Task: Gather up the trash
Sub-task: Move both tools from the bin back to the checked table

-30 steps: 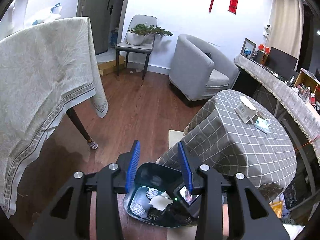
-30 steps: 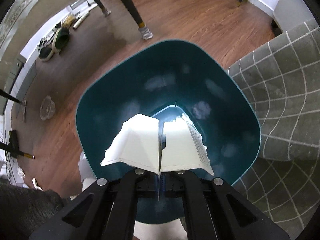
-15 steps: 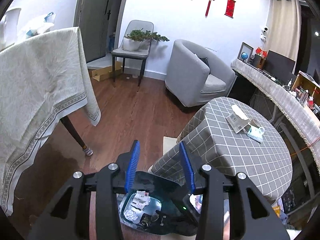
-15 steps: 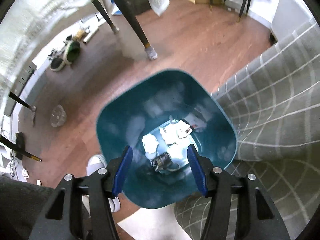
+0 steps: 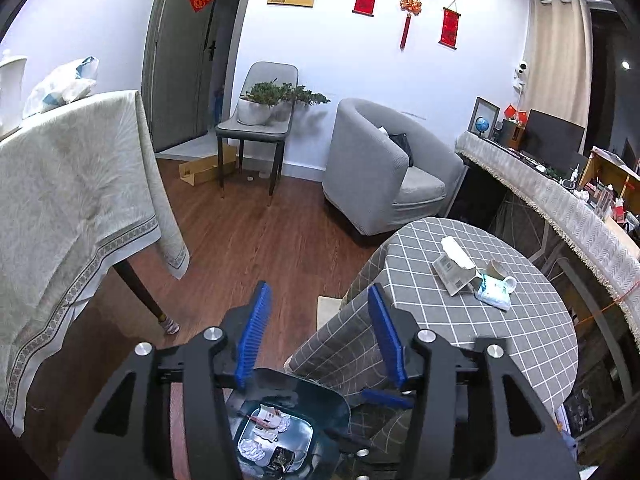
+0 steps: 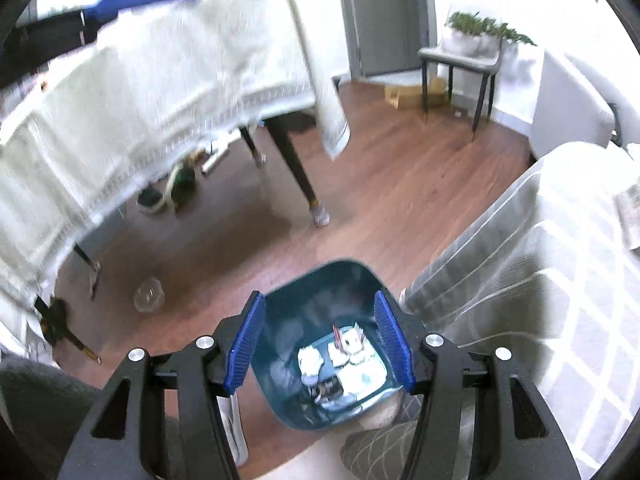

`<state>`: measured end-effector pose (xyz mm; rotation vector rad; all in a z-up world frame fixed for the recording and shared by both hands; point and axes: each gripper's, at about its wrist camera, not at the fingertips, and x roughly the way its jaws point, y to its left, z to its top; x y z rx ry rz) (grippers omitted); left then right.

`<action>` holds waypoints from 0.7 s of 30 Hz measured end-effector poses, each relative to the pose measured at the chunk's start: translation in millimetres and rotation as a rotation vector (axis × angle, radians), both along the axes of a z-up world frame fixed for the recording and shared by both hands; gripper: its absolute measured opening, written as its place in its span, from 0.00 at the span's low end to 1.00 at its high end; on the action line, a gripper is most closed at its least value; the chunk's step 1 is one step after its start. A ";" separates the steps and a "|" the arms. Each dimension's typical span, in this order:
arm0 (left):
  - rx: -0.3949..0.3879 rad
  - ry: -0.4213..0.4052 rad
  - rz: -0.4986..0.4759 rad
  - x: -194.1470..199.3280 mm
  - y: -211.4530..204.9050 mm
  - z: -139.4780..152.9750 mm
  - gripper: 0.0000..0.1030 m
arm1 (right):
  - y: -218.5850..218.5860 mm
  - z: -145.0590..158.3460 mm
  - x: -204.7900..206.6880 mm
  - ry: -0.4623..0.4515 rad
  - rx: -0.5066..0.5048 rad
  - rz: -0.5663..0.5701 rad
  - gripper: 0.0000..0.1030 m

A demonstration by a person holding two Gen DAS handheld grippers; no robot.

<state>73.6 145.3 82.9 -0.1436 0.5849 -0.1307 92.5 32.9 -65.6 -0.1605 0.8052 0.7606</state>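
Note:
A teal trash bin (image 6: 316, 292) stands on the wood floor beside the round table with the grey checked cloth (image 5: 520, 340). It holds crumpled white paper and wrappers (image 6: 344, 360). The bin also shows low in the left wrist view (image 5: 320, 400). My right gripper (image 6: 320, 340) is open and empty, well above the bin. My left gripper (image 5: 316, 332) is open and empty, higher up and facing the room. On the round table lie a paper box with a tissue (image 5: 454, 268), a paper cup (image 5: 496, 270) and a tissue pack (image 5: 494, 296).
A long table with a beige cloth (image 5: 72, 208) stands at the left, its dark leg (image 5: 140, 296) near the bin. A grey armchair (image 5: 384, 172) and a chair with a potted plant (image 5: 264, 120) stand at the back. Shoes (image 6: 176, 188) and a clear cup (image 6: 149, 299) lie under the long table.
My right gripper opened and dropped the white paper into the bin, then rose and tilted up. My left gripper also rose, so the bin looks smaller and lower.

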 end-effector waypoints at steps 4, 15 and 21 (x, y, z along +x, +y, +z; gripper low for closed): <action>0.012 0.002 -0.011 5.4 -15.3 -1.7 0.57 | -22.2 19.7 2.5 -0.063 0.038 -0.057 0.56; 0.045 0.021 -0.081 22.2 -70.4 -14.2 0.69 | -104.8 41.7 20.5 -0.125 0.079 -0.255 0.60; 0.055 0.041 -0.104 31.3 -92.0 -23.1 0.72 | -139.7 45.3 27.8 -0.131 0.105 -0.343 0.64</action>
